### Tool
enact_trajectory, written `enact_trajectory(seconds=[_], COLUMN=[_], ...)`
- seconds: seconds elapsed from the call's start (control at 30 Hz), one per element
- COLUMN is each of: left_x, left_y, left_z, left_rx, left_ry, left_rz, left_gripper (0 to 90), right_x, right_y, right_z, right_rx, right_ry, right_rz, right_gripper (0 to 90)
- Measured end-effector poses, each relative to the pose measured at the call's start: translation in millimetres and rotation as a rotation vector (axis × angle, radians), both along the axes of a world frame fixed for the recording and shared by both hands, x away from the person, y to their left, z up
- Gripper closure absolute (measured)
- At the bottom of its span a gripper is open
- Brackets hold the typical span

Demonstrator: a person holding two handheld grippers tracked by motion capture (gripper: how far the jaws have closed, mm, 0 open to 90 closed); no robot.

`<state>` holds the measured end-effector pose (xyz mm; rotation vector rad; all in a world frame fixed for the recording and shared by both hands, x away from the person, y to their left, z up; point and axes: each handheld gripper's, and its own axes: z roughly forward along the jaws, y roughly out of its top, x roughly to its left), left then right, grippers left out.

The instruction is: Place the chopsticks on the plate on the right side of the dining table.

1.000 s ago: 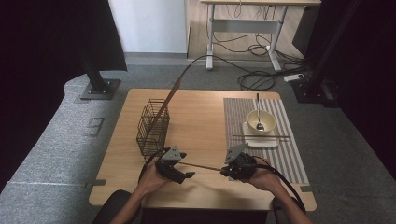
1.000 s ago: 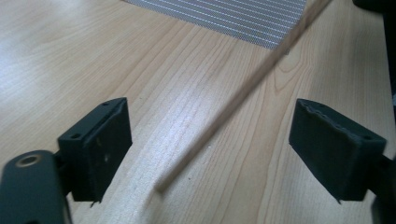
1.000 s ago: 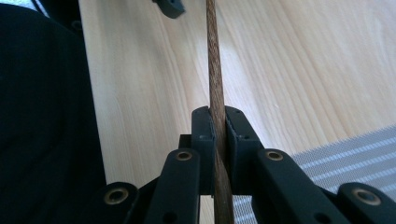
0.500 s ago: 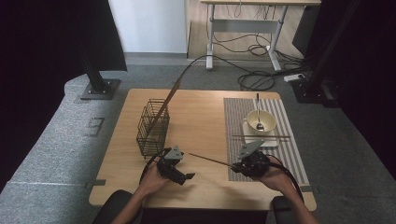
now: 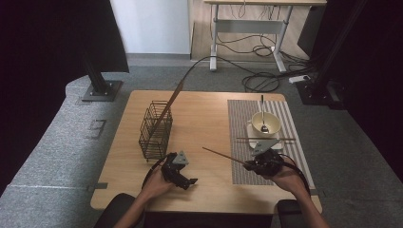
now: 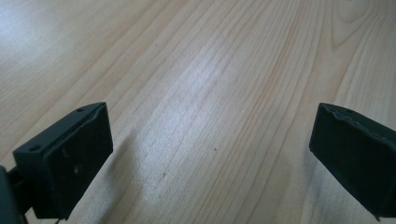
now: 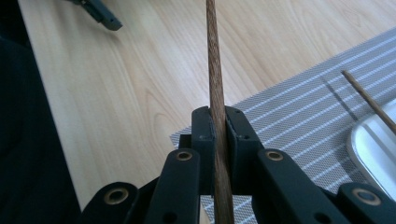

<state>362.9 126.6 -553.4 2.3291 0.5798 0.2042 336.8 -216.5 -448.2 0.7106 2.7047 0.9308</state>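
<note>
The right gripper (image 5: 251, 165) has its fingers clamped on a wooden chopstick (image 7: 216, 88) held over the surface (image 5: 204, 118) beside the striped mat (image 5: 242, 137), while the left gripper (image 5: 186, 181) rests spread wide, empty.

Hidden ends and cropped edges

In the right gripper view the chopstick (image 7: 215, 70) runs off the top edge, and its lower end is hidden between the closed jaws; the tray (image 7: 373, 149) is cut by the right edge, as is the second chopstick (image 7: 369, 100). In the left gripper view both wide-apart jaws are cropped at the bottom. In the high view the person's forearms leave the bottom edge, and the spoon (image 5: 263, 114) is too small to detail.
</note>
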Motion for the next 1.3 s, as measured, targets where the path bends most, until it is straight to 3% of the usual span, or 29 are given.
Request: enact_trajectory(seconds=[0.2, 0.9, 0.97, 1.3], left_x=[0.2, 1.1, 1.1, 1.3], left_y=[-3.1, -3.2, -3.4, -3.4], left_z=[-5.1, -6.8, -6.8, -6.6], left_rx=[0.040, 0.026, 0.027, 0.031], left_ry=[0.008, 0.013, 0.013, 0.011], left_rz=[-0.011, -0.020, -0.020, -0.023], left_gripper=[0.0, 0.0, 0.0, 0.0], right_x=[7.1, 41.6, 47.7, 65.3], right_y=[-9.7, -47.8, -55.1, -71.8], right_z=[-0.2, -3.1, -5.2, -17.5], right_rx=[-0.005, -0.018, -0.019, -0.041], right_ry=[-0.006, -0.018, -0.016, -0.004], right_rz=[-0.036, -0.193, -0.228, -0.296], right_gripper=[82.8, 82.8, 82.8, 82.8])
